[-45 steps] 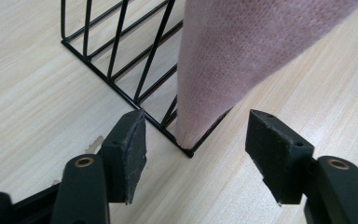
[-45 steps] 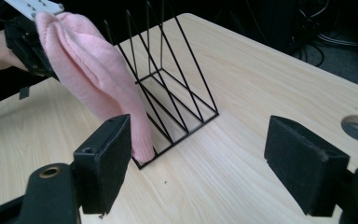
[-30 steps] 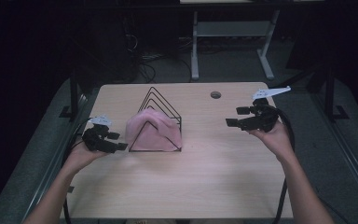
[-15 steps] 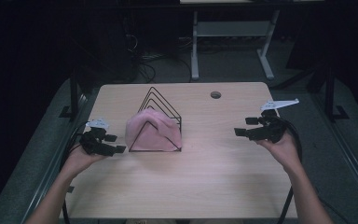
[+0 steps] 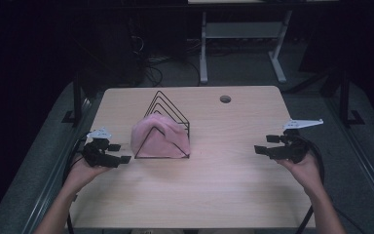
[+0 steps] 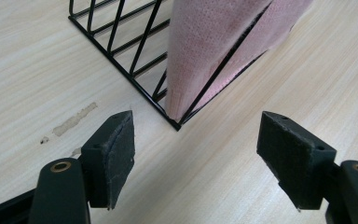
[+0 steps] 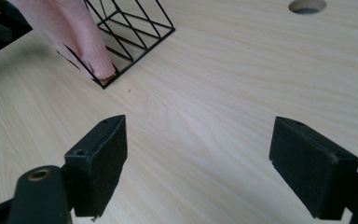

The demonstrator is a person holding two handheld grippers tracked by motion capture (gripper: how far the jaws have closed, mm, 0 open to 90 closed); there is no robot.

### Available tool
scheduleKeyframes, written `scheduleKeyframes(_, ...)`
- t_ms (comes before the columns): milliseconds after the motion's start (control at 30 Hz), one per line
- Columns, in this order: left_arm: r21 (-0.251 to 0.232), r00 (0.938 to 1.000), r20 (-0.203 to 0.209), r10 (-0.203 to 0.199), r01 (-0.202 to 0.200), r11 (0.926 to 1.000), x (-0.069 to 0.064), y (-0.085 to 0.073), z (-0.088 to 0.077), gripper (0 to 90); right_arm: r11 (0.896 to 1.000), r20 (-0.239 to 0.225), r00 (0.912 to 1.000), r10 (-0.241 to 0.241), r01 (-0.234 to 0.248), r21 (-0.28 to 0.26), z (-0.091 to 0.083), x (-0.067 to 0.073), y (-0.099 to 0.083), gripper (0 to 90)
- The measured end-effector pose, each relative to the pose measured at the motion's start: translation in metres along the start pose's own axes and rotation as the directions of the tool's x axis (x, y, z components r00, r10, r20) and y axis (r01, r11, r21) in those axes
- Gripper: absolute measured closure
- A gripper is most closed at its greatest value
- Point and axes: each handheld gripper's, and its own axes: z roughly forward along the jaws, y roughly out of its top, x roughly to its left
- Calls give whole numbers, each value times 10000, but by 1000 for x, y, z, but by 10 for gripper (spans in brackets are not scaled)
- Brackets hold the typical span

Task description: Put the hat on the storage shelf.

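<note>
A black wire rack (image 5: 168,109) shaped like a row of triangles stands on the light wooden table (image 5: 209,195). A pink cloth (image 5: 158,139) is draped over its near end. My left gripper (image 5: 119,153) rests at the table's left edge, just left of the rack's front corner; its jaws have just been opening and stand open with nothing between them. In the left gripper view the cloth (image 6: 214,42) and rack (image 6: 121,42) lie just ahead of the gripper (image 6: 196,149). My right gripper (image 5: 264,145) hovers open and empty near the right edge, well clear of the rack (image 7: 135,32).
A round cable hole (image 5: 225,99) sits in the table's far right part. A white-legged stand (image 5: 238,44) and cables lie on the dark floor behind. Bare wood stretches between the rack and the right gripper.
My right gripper has moved toward me and down along the right side of the table. The left gripper has stayed beside the rack, its jaws a little wider.
</note>
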Motion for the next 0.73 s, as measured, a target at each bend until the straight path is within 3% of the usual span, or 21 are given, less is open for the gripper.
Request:
scheduleKeyframes(367, -393, 9998, -203, 52, -60, 9992, -14, -12, -6, 269, 9997, 115, 9998, 164, -166, 168, -10, 1, -34, 195)
scheduleKeyframes(433, -698, 9995, -101, -287, 279, 9972, -18, -15, -8, 267, 9997, 52, 9998, 199, -200, 147, -12, 2, -40, 193)
scheduleKeyframes(500, -954, 9993, -77, -376, 367, 9948, -23, -20, -10, 263, 9997, 34, 9999, 128, -128, 195, -13, 4, -46, 184)
scheduleKeyframes(733, -1408, 9988, -147, -467, 442, 9890, -36, -37, -6, 258, 9999, 354, 9993, -157, 157, -18, -26, 29, -64, 171)
